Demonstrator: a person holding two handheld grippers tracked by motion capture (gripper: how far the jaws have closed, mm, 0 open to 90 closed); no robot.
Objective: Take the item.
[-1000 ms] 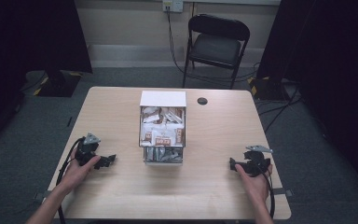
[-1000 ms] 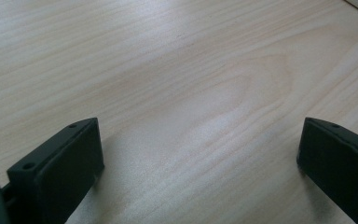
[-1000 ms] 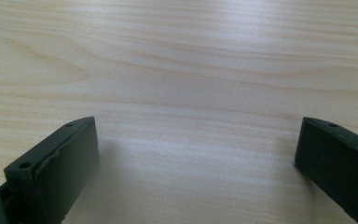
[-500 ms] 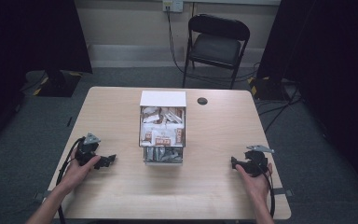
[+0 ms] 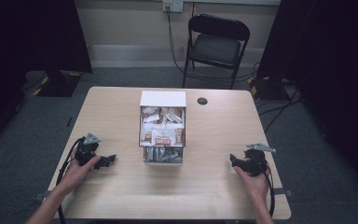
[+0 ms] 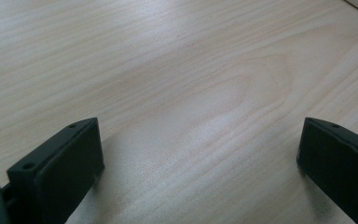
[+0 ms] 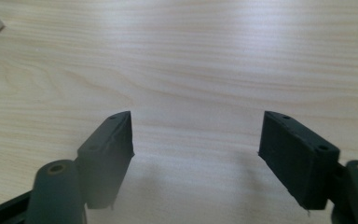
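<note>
High view: my left gripper [image 5: 103, 162] at lower left and right gripper [image 5: 237, 161] at lower right rest spread apart, holding nothing. The white open-topped box of snack packets [image 5: 162, 126] sits mid-frame on the pale wooden table [image 5: 214, 186]. Nothing begun, I judge; next, reach inward.

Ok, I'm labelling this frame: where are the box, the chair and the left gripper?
box [image 5: 163, 99], high view, on its white lid
chair [image 5: 216, 47], high view, on its seat
left gripper [image 5: 109, 160], high view, between its fingertips

room dim; table [image 5: 121, 196] evenly lit | close views soft; faint shadows
</note>
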